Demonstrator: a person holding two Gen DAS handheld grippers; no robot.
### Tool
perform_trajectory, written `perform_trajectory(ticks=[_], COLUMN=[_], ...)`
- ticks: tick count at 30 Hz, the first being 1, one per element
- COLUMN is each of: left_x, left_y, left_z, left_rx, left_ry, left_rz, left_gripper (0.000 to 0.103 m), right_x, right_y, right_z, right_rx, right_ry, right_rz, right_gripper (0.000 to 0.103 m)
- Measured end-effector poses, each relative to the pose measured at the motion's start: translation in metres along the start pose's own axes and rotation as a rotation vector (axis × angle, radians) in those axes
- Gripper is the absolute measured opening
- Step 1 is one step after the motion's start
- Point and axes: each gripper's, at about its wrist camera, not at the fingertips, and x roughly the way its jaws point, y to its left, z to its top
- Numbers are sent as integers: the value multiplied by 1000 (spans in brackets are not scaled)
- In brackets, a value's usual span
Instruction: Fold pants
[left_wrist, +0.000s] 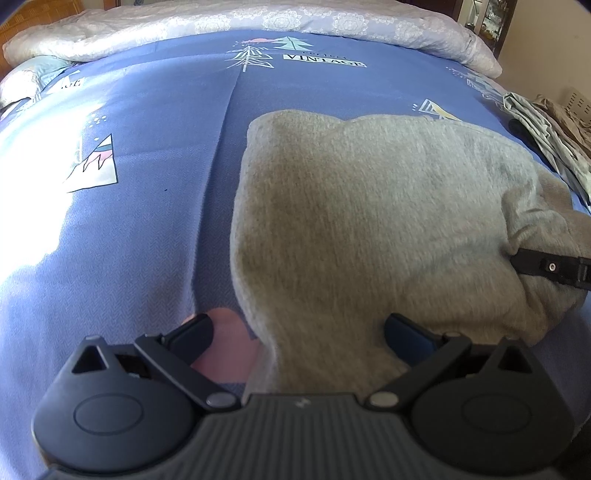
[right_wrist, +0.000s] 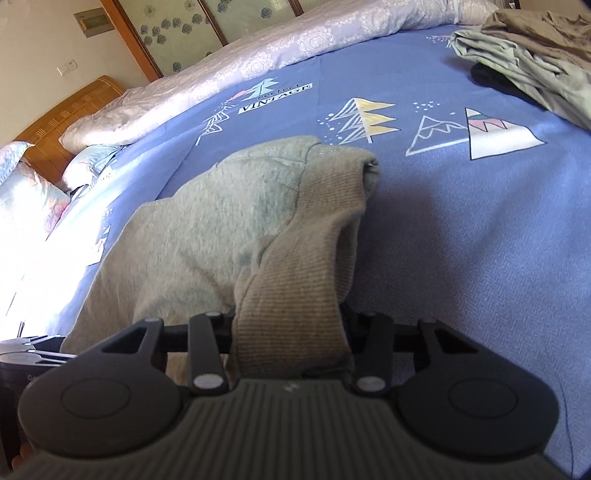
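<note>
Grey sweatpants (left_wrist: 362, 221) lie folded over on the blue printed bedsheet (left_wrist: 155, 147). My left gripper (left_wrist: 299, 328) is open, its fingers wide apart on either side of the near corner of the pants, which drapes between them. My right gripper (right_wrist: 290, 325) is shut on the ribbed waistband (right_wrist: 295, 288) of the pants (right_wrist: 192, 240) and holds it lifted a little off the sheet (right_wrist: 461, 229). The right gripper also shows at the right edge of the left wrist view (left_wrist: 546, 267), pinching the fabric.
A lilac quilt (left_wrist: 258, 18) is rolled along the far side of the bed. A pile of olive and tan clothes (right_wrist: 524, 48) lies at the far right. Pillows (right_wrist: 29, 199) and a wooden headboard (right_wrist: 74, 107) are at the left.
</note>
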Motion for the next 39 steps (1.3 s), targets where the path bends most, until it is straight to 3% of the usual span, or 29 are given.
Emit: perform_trajectory(ticks=[8, 14, 16, 18, 22, 26, 27, 28, 29, 31, 33, 36, 39], left_x=[-2, 0, 1, 2, 3, 3, 3, 1, -1, -9, -23, -47, -75], left_y=[4, 5, 6, 7, 13, 20, 20, 17, 15, 12, 12, 27, 41], left_z=[3, 5, 7, 10, 16, 20, 21, 20, 20, 20, 23, 37, 65], left_rx=[-16, -12, -14, -20, -45, -102, -107, -90, -71, -72, -78, -153, -174], left_ry=[18, 29, 38, 50, 65, 60, 52, 39, 32, 30, 7, -44, -150], left_rz=[-7, -15, -16, -22, -49, -75, -75, -70, -86, -114, -130, -215, -220], left_gripper=[100, 103, 103, 103, 103, 101, 93, 74, 62, 33, 16, 13, 13], right_x=[-13, -10, -13, -14, -9, -2, 0, 3, 5, 3, -6, -24, -35], right_y=[19, -5, -8, -12, -22, -16, -13, -8, -3, 8, 19, 42, 69], right_z=[-10, -6, -4, -3, 0, 3, 4, 5, 5, 4, 6, 17, 43], right_rx=[-111, 68, 76, 88, 148, 129, 112, 95, 80, 37, 5, -73, -135], right_ry=[-11, 4, -21, -36, -28, 0, 13, 34, 54, 53, 36, -25, -98], right_rz=[-13, 10, -24, -36, 0, 25, 39, 54, 60, 53, 82, 113, 178], right_gripper=[46, 59, 74, 82, 85, 86, 82, 64, 56, 48, 42, 38, 37])
